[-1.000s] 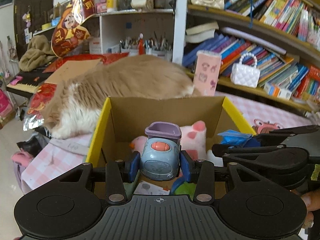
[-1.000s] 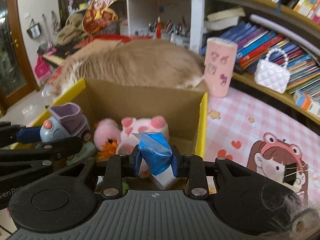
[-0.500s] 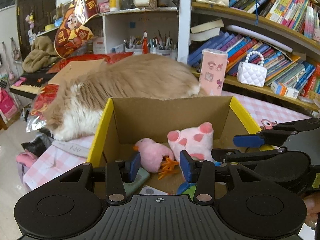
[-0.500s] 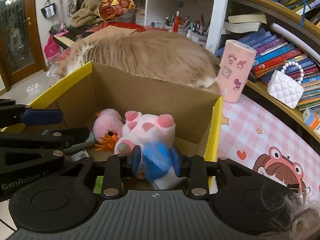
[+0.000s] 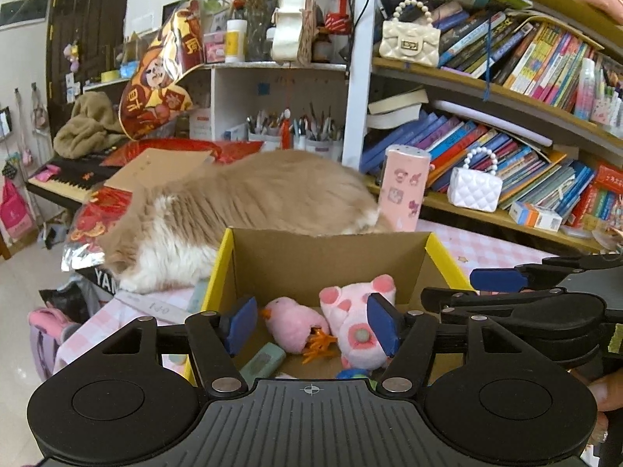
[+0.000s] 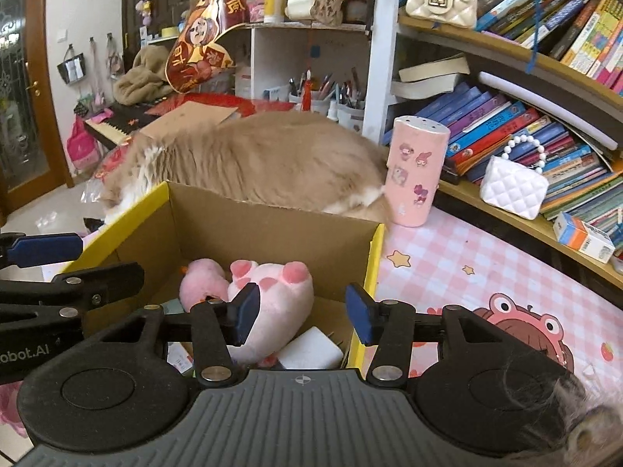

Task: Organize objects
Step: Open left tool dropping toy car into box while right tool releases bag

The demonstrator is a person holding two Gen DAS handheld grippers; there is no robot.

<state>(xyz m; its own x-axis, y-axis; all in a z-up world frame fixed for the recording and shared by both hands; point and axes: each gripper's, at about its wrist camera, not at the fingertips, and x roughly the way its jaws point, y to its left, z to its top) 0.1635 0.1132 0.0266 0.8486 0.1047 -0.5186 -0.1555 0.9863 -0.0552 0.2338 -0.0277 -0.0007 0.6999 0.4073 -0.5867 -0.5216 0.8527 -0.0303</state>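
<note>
Both the left gripper [image 5: 311, 325] and right gripper [image 6: 301, 313] hover empty, jaws just spread apart, over the cardboard box [image 6: 272, 229]; plush pig [image 6: 278, 295] and pink chick [image 5: 290, 321] already lie inside.

"obot.AI" on left gripper [image 6: 50, 313] body, partly cut off, "YA…" on black keyboard [image 5: 103, 278], prob. Yamaha

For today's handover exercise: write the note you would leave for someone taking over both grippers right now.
Left gripper: jaws have just been opening, nothing between them.
Right gripper: likewise just opened, empty.
Both hang over the yellow-edged cardboard box.
In the box: pink plush pig, pink plush bird, white block, pale green case.
Done: those items are boxed.
Left: nothing loose in view; look around the pink checked tablecloth.
</note>
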